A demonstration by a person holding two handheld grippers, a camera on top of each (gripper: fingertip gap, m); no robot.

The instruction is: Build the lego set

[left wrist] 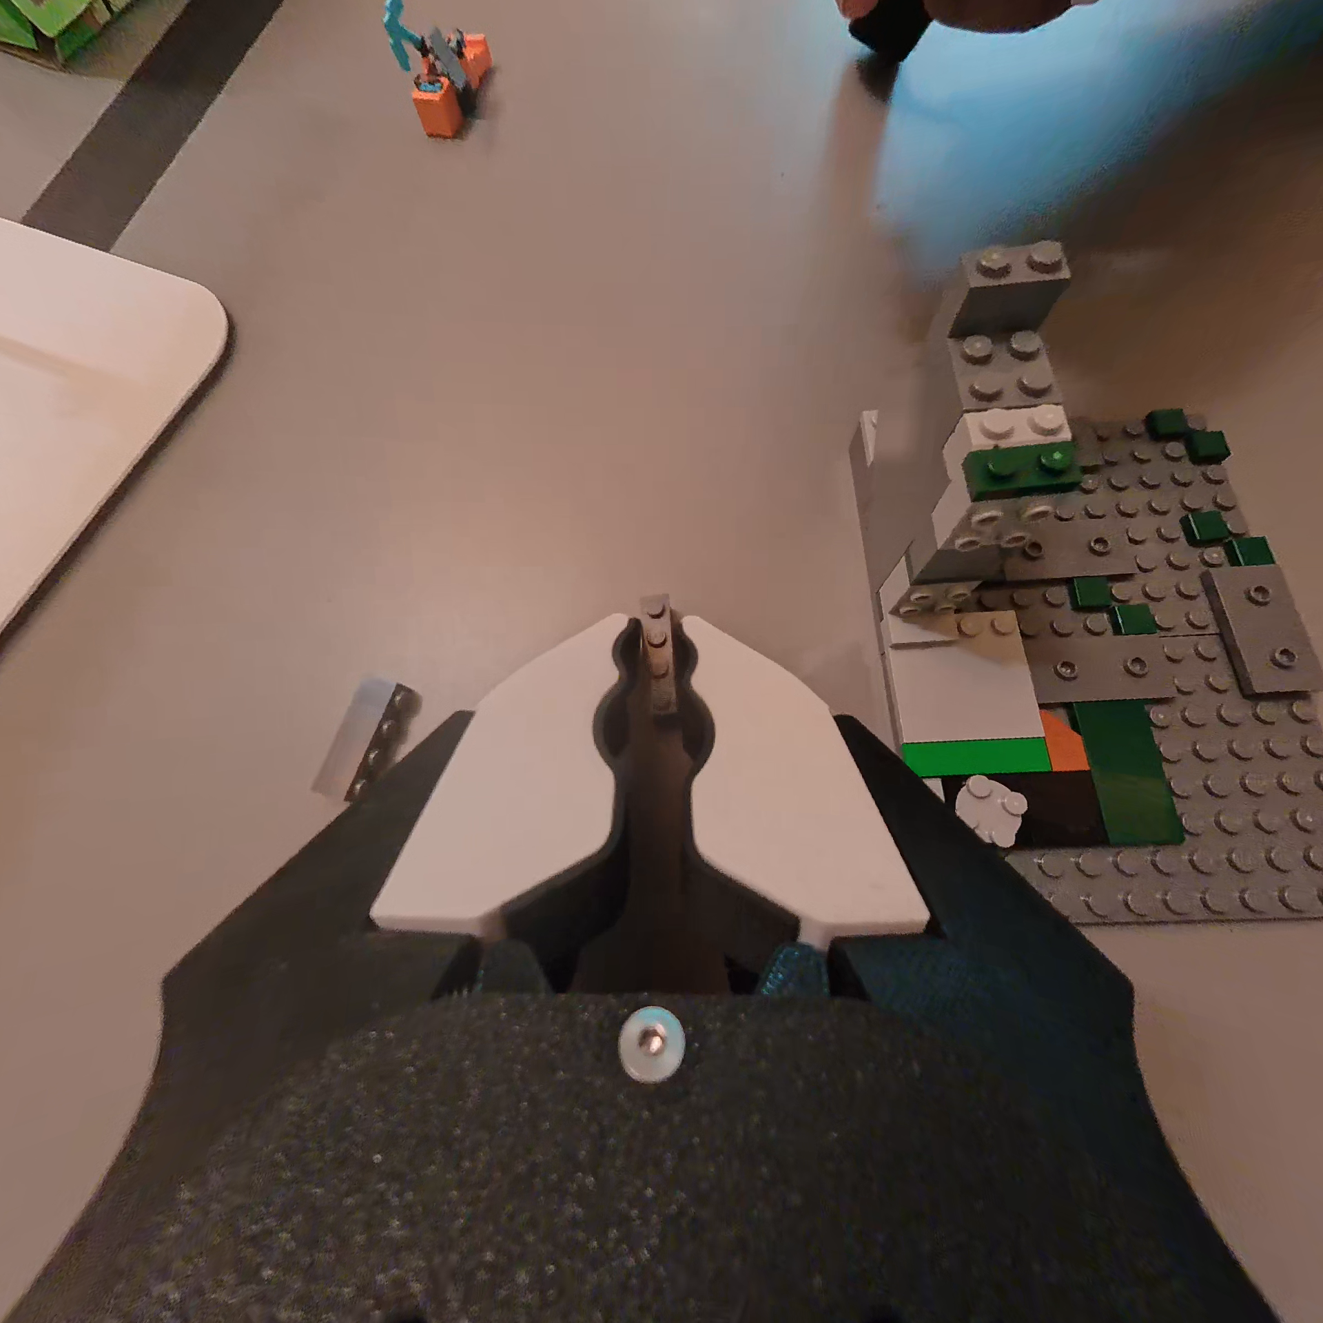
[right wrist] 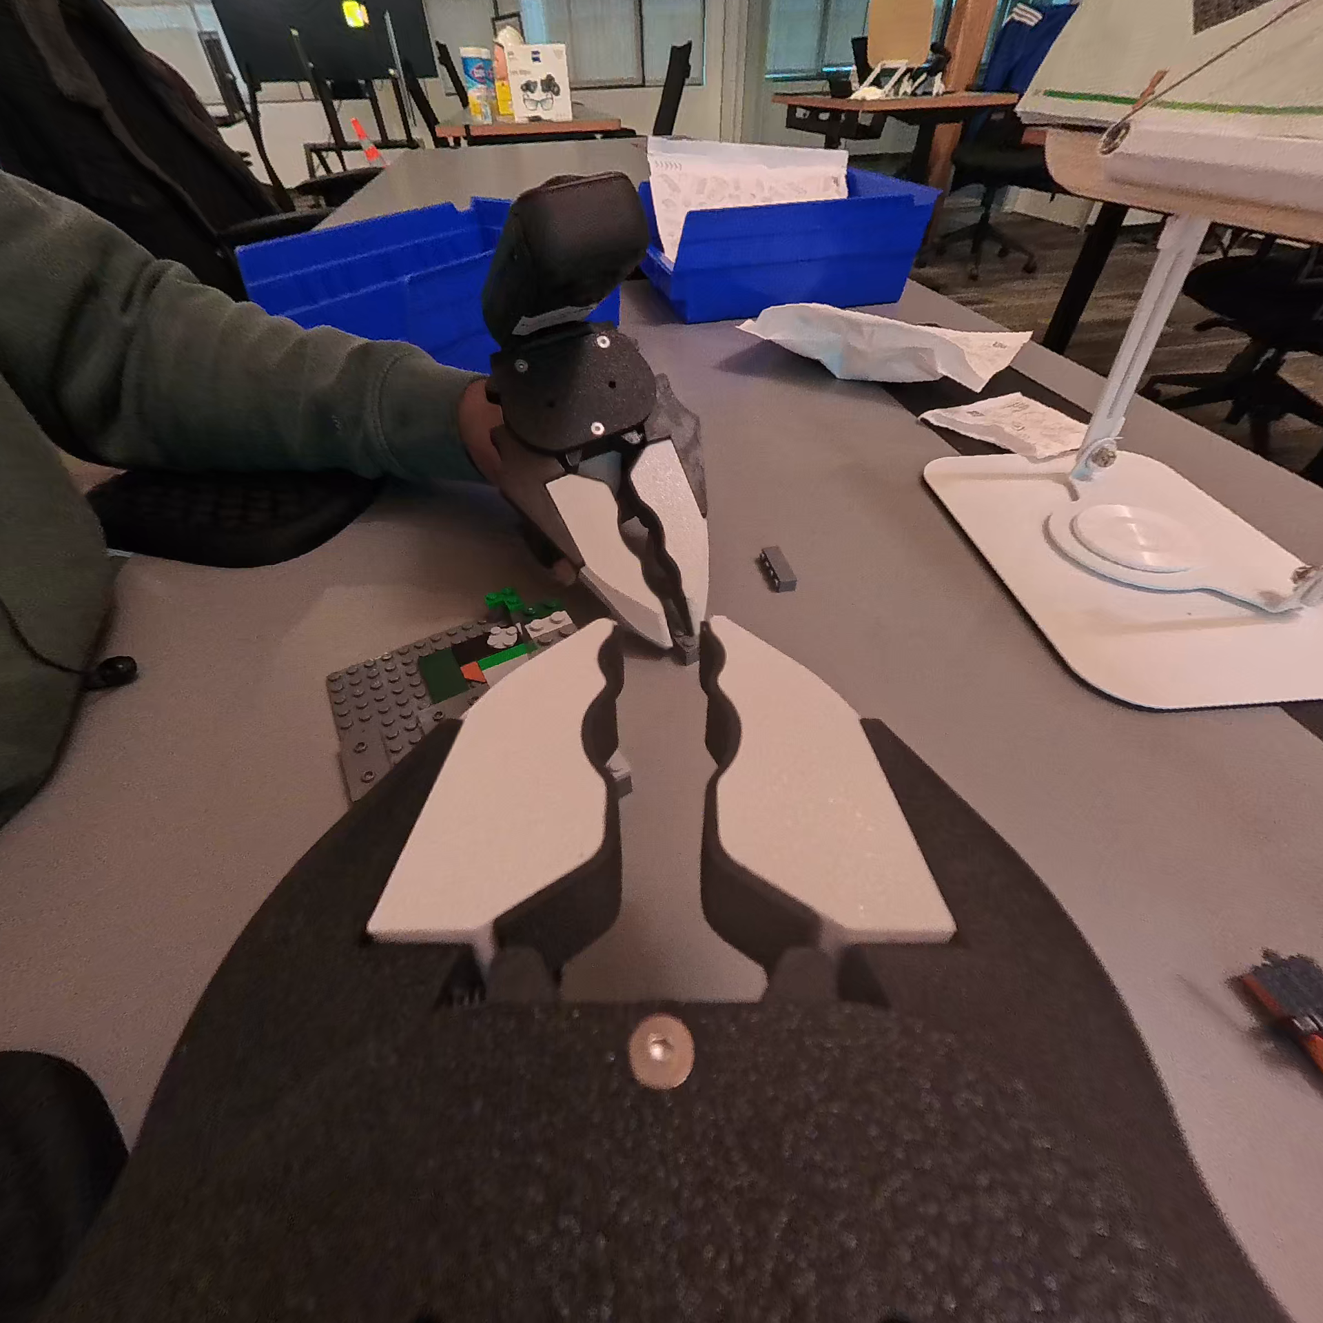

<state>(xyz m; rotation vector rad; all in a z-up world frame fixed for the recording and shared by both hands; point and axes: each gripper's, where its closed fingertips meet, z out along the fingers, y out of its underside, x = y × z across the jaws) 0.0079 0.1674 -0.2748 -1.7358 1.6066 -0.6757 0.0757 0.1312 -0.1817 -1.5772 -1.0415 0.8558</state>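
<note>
Lego first, from my left wrist camera: my left gripper (left wrist: 659,621) is clenched on a thin dark grey strip (left wrist: 658,655), which stands on edge between the two white fingers, its studs facing left and its far end poking just past the tips. The grey table (left wrist: 537,358) lies below. To the right I see the lego build (left wrist: 1074,644), a grey studded baseplate with a stepped stack of grey, white and green bricks along its left edge and small dark green tiles scattered over the plate. Just left of my gripper lies a loose dark brick (left wrist: 376,741). Far ahead sits a small orange and teal model (left wrist: 447,79). A white lamp base (left wrist: 86,401) fills the left edge.

From my right wrist camera, my right gripper (right wrist: 658,633) is released, its fingers apart with bare table between them. Just beyond its tips the left gripper (right wrist: 676,641) points down, pinching the strip (right wrist: 686,650) close above the table; whether it touches I cannot tell. A hand in a green sleeve (right wrist: 215,386) holds that gripper. The build (right wrist: 444,680) lies left of my fingers, partly hidden by them. The loose brick (right wrist: 778,569) lies farther right, and the lamp base (right wrist: 1145,573) beyond it. Two blue bins (right wrist: 787,250) stand at the back.
</note>
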